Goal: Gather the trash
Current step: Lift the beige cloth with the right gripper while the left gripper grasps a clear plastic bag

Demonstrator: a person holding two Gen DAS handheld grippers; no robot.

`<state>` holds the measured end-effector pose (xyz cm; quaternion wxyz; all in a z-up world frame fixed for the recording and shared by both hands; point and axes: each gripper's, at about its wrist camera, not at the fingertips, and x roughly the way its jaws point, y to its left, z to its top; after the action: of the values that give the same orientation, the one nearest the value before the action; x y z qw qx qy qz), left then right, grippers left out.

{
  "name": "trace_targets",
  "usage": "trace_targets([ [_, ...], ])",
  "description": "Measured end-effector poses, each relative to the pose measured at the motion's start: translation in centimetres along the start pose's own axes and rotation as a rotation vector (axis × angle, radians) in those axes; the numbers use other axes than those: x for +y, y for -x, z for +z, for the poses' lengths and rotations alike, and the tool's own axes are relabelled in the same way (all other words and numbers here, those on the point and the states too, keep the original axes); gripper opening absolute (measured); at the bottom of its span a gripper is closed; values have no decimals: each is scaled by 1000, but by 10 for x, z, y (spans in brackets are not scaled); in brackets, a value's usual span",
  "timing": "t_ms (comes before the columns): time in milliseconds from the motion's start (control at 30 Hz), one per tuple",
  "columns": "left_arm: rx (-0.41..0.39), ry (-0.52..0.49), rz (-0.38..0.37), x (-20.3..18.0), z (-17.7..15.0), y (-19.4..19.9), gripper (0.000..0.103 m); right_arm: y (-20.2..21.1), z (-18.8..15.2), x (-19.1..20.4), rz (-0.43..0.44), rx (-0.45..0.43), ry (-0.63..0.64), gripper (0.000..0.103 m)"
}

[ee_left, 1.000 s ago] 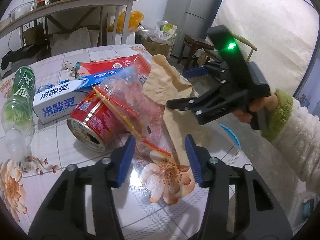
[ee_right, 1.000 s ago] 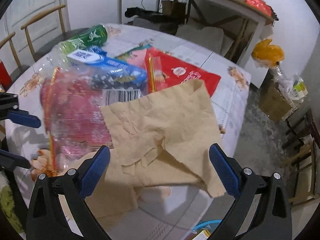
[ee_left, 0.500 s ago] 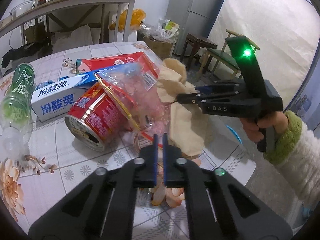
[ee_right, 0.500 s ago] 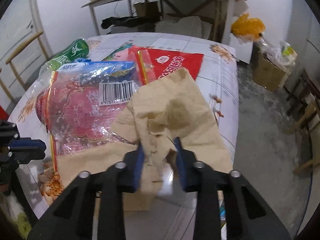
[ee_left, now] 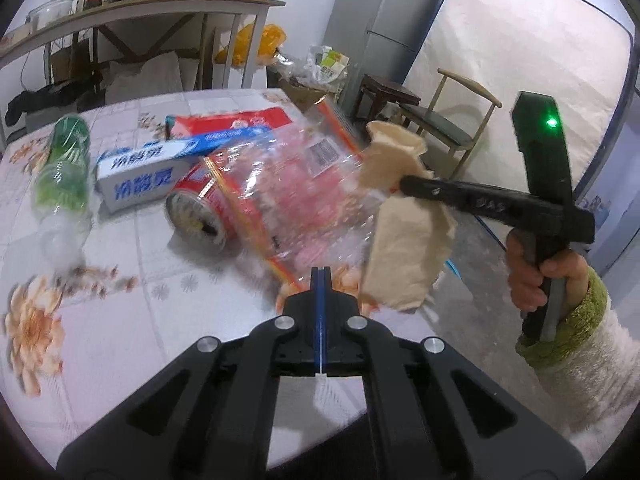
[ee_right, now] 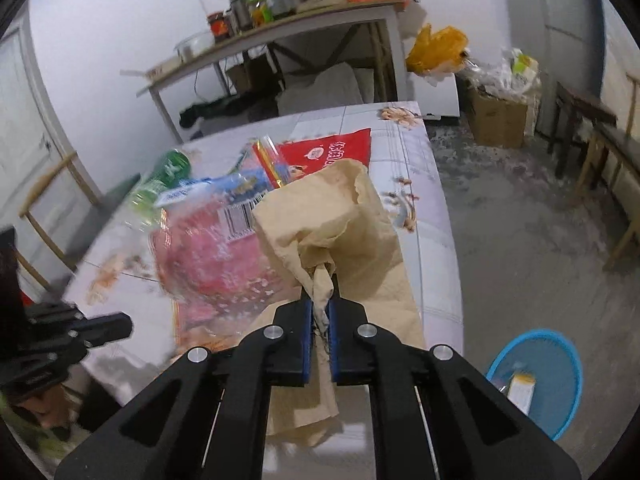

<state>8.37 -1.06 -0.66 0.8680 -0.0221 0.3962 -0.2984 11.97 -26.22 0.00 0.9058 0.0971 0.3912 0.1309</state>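
Right gripper (ee_right: 320, 320) clamped on paper (ee_right: 340, 232), lifted off table (ee_right: 432, 216); left gripper (ee_left: 320, 280) pinched on wrapper (ee_left: 288, 200). Best carried low to bin (ee_right: 560, 360), grip firm, wrapper dragged clear of can (ee_left: 200, 208).

A grey refrigerator (ee_left: 384, 20) stands beyond the floral-topped table (ee_left: 120, 320), beside a wooden chair (ee_left: 452, 120).
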Motion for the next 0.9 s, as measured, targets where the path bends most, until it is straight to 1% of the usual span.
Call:
trace_targets([
  [100, 33, 46, -8, 11, -13, 11, 0, 10, -14, -2, 26, -5, -66, 7],
  [200, 71, 107, -10, 24, -29, 14, 0, 8, -23, 1, 4, 3, -78, 7],
  [267, 97, 132, -17, 30, -34, 12, 0, 2, -27, 3, -8, 17, -82, 7],
  [333, 85, 158, -27, 35, -35, 16, 0, -4, -30, 7, -33, 26, -70, 7],
  [400, 46, 143, -14, 37, -29, 21, 1, -7, -32, 9, -43, 33, -66, 7],
  [467, 12, 122, -3, 36, -21, 22, 12, -12, -35, 9, -46, 43, -69, 7],
  [500, 3, 110, -1, 35, -18, 22, 23, -14, -36, 8, -50, 49, -72, 7],
  [533, -6, 97, -2, 33, -15, 20, 29, -15, -38, 8, -53, 53, -73, 7],
  [633, -17, 48, 11, 24, -3, 5, 35, -21, -41, 7, -65, 66, -74, 7],
  [800, -6, -1, 62, 16, 10, -22, 35, -30, -49, 14, -91, 94, -58, 7],
  [900, -24, -33, 88, 12, 17, -30, 36, -32, -52, 16, -107, 98, -34, 7],
])
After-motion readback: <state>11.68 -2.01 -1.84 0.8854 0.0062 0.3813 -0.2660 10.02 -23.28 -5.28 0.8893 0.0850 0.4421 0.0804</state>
